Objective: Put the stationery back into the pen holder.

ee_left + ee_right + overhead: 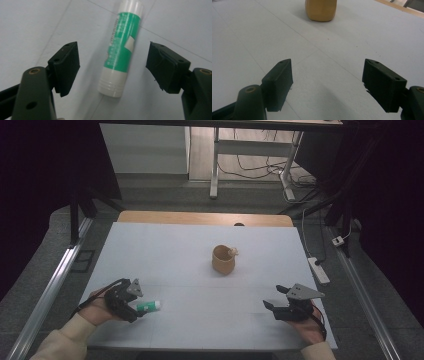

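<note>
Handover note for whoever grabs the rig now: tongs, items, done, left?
Left tongs: open, jaws either side of the green-and-white tube, which lies flat on the white table, not gripped.
Right tongs: open, holding nothing, over bare table, facing the tan cup.
The cup stands mid-table, upright.
Done: left tongs lined up on the tube.
Left: close on it and lift; probably destined for the cup.

A white-topped table (165, 245) with a wooden far edge stands on grey carpet (60, 245). Metal rails (45, 295) run along the floor at left and right. A white power strip (318, 270) lies on the right. Beyond, white desk legs (215, 165) and tangled cables (260, 167) sit in dim light.
</note>
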Tool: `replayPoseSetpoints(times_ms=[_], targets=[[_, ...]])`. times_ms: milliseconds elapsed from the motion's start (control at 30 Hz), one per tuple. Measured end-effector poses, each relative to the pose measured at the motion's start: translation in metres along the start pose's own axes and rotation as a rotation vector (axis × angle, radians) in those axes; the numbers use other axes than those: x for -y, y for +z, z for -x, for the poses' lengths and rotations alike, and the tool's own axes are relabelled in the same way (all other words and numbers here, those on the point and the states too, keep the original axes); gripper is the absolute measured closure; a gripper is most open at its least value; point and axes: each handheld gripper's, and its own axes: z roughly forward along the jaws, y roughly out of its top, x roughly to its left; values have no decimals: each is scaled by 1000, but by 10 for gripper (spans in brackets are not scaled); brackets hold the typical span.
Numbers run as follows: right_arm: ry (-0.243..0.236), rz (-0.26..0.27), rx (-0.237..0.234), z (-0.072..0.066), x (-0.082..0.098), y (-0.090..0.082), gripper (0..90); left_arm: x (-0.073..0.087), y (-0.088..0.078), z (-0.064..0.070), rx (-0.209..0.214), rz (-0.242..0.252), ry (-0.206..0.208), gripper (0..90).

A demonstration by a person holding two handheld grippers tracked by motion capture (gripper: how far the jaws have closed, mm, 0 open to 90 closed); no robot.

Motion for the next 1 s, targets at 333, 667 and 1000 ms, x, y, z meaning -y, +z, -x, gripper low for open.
replayPoseSetpoints(times_ms=[333,667,1000], targets=[[-1,-4,2,0,0,0,238,3,10,2,-2,-78,45,530],[0,-3,0,0,0,0,238,6,10,2,3,-44,66,649],[-1,-3,7,-1,-1,0,239,-6,-4,-7,0,100,6,651]])
